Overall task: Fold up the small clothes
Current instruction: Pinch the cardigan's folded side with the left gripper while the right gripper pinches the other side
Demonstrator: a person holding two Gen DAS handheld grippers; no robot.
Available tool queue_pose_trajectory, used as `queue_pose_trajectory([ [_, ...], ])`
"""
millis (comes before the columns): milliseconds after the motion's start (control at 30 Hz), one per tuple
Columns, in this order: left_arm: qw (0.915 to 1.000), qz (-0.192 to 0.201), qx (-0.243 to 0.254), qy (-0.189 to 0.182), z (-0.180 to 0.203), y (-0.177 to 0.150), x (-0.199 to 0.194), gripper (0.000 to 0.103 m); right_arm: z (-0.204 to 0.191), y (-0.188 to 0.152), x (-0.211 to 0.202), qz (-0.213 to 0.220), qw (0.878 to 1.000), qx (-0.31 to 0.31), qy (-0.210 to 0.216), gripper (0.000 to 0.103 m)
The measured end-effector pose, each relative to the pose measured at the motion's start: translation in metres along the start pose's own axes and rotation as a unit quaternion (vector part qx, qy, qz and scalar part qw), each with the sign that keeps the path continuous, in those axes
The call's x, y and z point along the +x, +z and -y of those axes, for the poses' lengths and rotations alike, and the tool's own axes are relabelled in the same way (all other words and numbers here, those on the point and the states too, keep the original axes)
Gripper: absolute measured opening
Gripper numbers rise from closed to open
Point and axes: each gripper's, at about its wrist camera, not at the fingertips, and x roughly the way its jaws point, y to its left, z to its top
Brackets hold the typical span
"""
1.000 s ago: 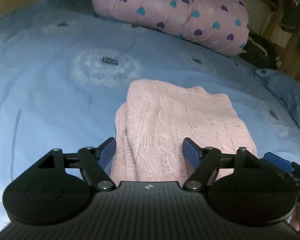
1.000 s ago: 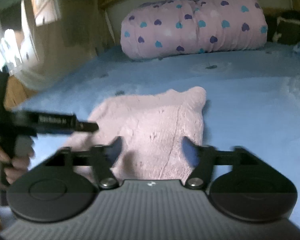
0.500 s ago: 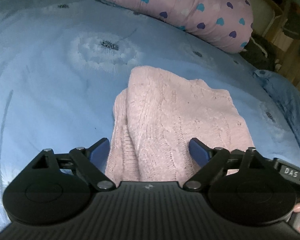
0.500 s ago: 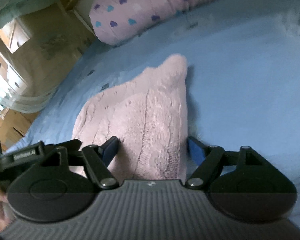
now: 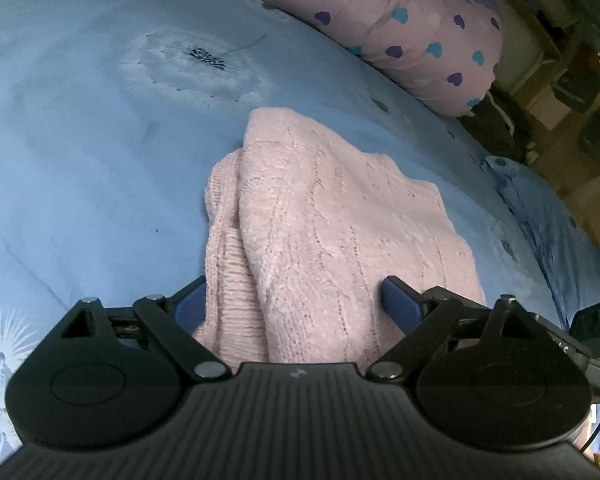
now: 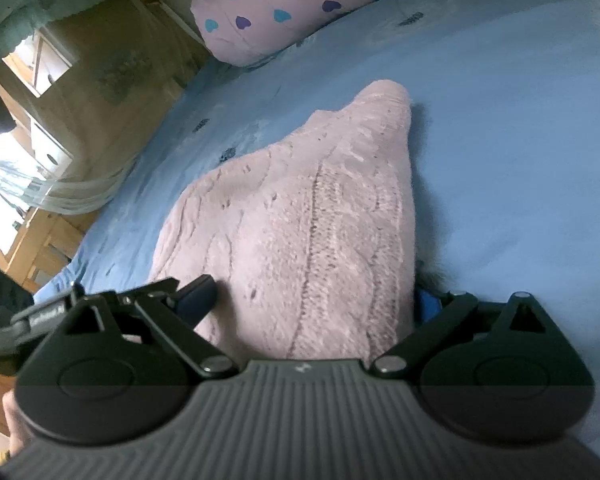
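Bedroom, blue floral sheet (image 5: 80, 184) as work surface, heart-print pillow (image 5: 400, 28) at far edge. Pink knit (image 5: 332, 232) mid-bed, already doubled, near hem between both tools. Left gripper (image 5: 292, 300): spread wide, just been opening, knit lying between pads, no pinch. Right gripper (image 6: 316, 292): likewise spread, just opened further, hem between, unpinched. Risk: bulky layers, closing may catch top layer only; uneven lift, crooked fold.

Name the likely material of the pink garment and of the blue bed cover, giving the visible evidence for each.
Pink garment: soft knitted yarn, matte; cable ribs and stitch rows show.
Blue bed cover: smooth woven fabric, probably cotton; flat, printed dandelions, slight creases.
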Motion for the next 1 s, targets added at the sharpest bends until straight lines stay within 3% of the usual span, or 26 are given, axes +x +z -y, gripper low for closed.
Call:
queue_pose_trajectory([
  [333,0.9997,-0.007,-0.023,-0.006,-0.006,0.000,0.005,0.095,0.003,-0.001,0.001,0.008,1.000,-0.008,0.016,0.099],
  [467,0.9999,0.000,-0.012,-0.009,-0.002,-0.002,0.005,0.093,0.005,0.000,0.003,0.014,1.000,0.009,0.023,0.080],
  [500,0.9998,0.003,-0.013,-0.013,0.000,-0.004,0.005,0.087,0.005,0.000,0.003,0.015,0.999,0.015,0.026,0.070],
  [600,0.9992,0.001,-0.017,-0.036,0.003,-0.004,0.002,0.072,0.003,0.003,-0.002,0.022,0.999,0.021,0.030,0.055],
  [833,0.9980,-0.002,-0.003,-0.064,0.024,-0.014,-0.010,0.064,-0.006,0.010,-0.032,0.037,0.997,0.047,0.055,0.048],
  [1000,0.9943,-0.040,0.011,-0.099,0.050,-0.036,-0.015,0.063,-0.013,0.002,-0.070,0.046,0.998,0.020,0.025,0.048],
])
